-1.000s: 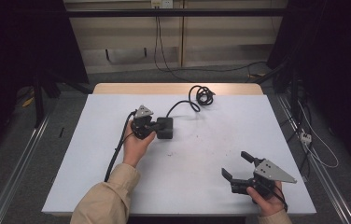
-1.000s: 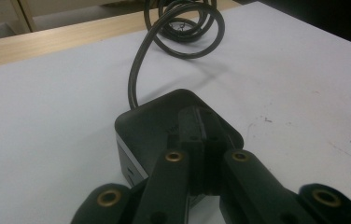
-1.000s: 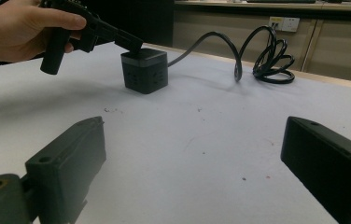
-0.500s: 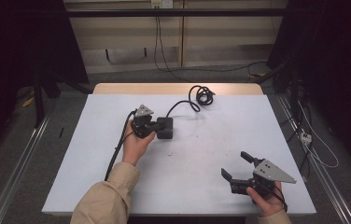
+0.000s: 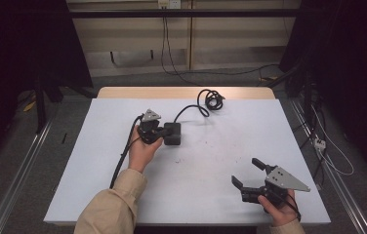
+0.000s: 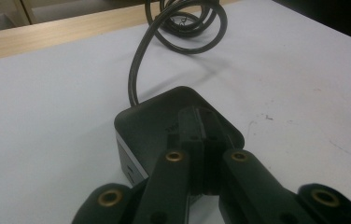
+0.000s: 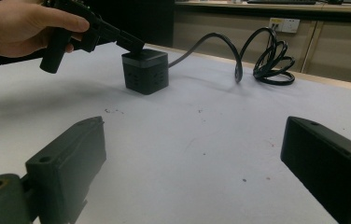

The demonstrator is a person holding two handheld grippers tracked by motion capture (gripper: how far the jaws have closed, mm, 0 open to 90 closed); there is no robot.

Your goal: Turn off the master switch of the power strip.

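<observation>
Left hand-held gripper (image 5: 164,132) with jaws closed together, tips pressed on top of the black power cube (image 5: 173,133), nothing clamped between them. Cube toward the far middle of the surface (image 5: 98,170), its cable (image 5: 206,101) coiled at the far edge. Right hand-held gripper (image 5: 250,175) near the front right corner, jaws wide apart, empty. Likely a pressing or steadying step; next probably calls for a firm hold on the cube while the right moves in.

a wall socket (image 5: 168,4) sits above loose floor cables (image 5: 325,146).
</observation>
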